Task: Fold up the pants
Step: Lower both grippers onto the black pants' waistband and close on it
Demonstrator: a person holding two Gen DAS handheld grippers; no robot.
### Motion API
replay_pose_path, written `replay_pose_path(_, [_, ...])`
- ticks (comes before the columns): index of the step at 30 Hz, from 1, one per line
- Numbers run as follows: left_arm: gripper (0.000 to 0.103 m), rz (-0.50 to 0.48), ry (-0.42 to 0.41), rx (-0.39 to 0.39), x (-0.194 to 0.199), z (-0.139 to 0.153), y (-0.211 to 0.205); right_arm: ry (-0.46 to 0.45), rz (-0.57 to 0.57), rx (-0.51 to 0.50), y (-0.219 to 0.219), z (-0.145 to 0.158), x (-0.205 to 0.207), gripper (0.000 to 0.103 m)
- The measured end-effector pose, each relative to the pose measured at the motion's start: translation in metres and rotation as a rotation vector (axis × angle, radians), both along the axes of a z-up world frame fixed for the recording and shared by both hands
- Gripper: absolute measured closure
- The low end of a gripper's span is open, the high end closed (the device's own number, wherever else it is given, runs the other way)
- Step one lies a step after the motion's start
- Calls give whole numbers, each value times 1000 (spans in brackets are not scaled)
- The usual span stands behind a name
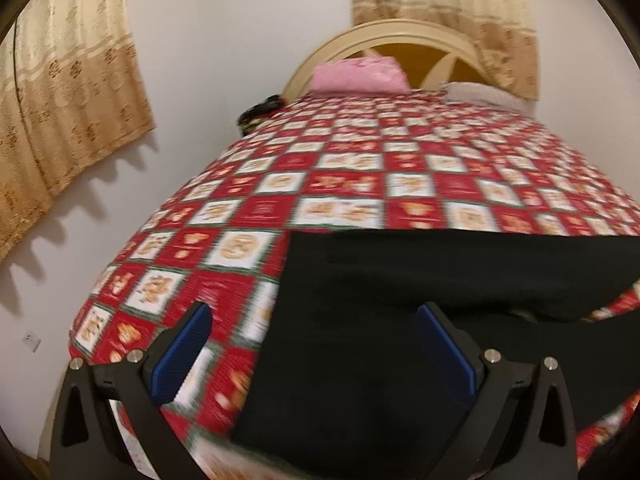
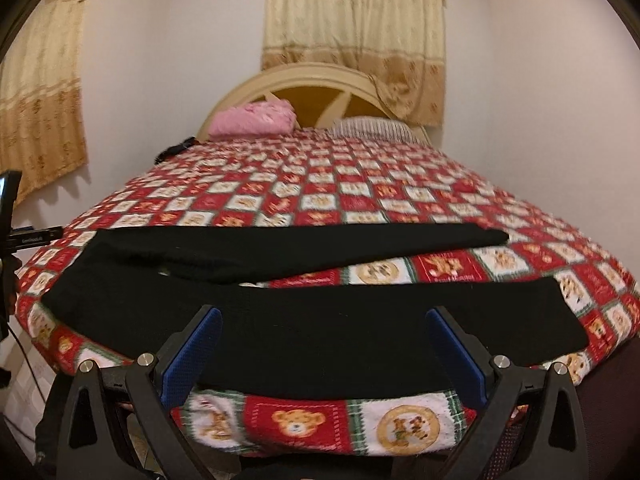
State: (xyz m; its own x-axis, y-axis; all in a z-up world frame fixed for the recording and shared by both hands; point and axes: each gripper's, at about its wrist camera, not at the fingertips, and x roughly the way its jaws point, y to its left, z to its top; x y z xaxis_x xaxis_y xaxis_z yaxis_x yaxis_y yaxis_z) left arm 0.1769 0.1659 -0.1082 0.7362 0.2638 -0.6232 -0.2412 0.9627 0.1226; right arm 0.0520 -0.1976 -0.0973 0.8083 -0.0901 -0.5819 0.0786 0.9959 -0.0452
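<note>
Flat: black pants [image 2: 304,320] on bed [image 2: 360,200], legs splayed.

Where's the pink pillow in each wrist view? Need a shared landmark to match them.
Left wrist: the pink pillow sits top centre, slightly right, at the far end of the bed against the headboard.
Right wrist: the pink pillow sits upper centre, left of middle, again against the headboard.
Shared landmark: the arched cream headboard with its brown centre, directly behind the pillow in both.
</note>
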Motion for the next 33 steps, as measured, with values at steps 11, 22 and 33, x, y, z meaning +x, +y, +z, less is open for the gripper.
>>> replay_pose_path(11, [6, -72, 83, -174, 95, -36, 51, 126, -110, 15, -70, -16, 65, 2])
replay_pose_path(22, [33, -104, 200, -253, 146, -73, 72, 195, -192, 19, -121, -26, 104, 13])
replay_pose_path(33, [67, -180, 223, -282, 161, -75, 71, 207, -257, 28, -181, -18, 152, 30])
